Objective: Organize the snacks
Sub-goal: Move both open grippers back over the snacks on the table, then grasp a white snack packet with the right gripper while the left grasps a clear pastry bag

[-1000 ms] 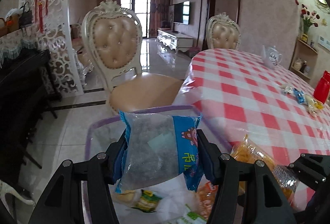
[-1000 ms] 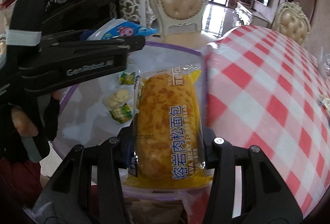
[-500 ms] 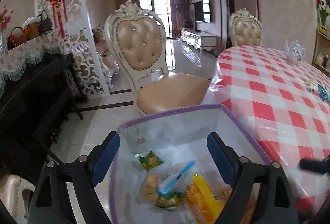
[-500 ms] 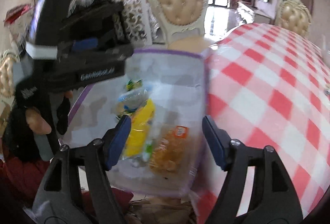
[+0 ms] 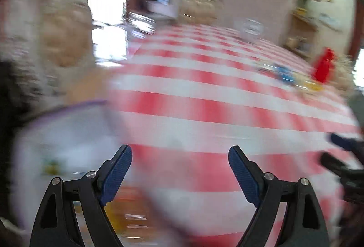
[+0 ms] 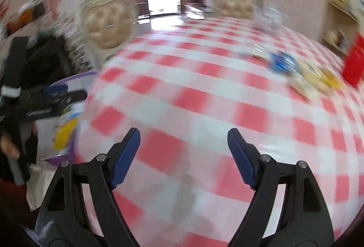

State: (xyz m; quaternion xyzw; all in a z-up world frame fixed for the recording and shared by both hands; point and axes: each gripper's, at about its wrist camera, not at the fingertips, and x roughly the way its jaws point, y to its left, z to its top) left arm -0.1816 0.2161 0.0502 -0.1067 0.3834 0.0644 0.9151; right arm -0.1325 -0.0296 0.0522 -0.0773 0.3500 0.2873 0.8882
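Observation:
Both views are blurred by motion. My left gripper (image 5: 180, 149) stands open and empty over the near edge of the red-and-white checked table (image 5: 204, 108). The clear purple-rimmed bin (image 5: 86, 102) lies to its left, with snack packets (image 5: 127, 206) inside. My right gripper (image 6: 183, 131) hangs over the tablecloth (image 6: 204, 99); its jaws are opening with nothing between them. Loose snacks, a blue packet (image 6: 281, 61) and a yellow one (image 6: 318, 76), lie at the table's far right. The bin (image 6: 75, 77) is at the left edge of that view.
A red container (image 6: 355, 63) stands behind the loose snacks. Two padded chairs (image 6: 107, 26) stand at the table's far side. A glass teapot (image 5: 250, 28) sits at the back of the table. A hand holds the left gripper's black body (image 6: 41, 108).
Both grippers let go of their packets, which dropped into the bin, and opened. Both then swung right, away from the bin and over the checked table.

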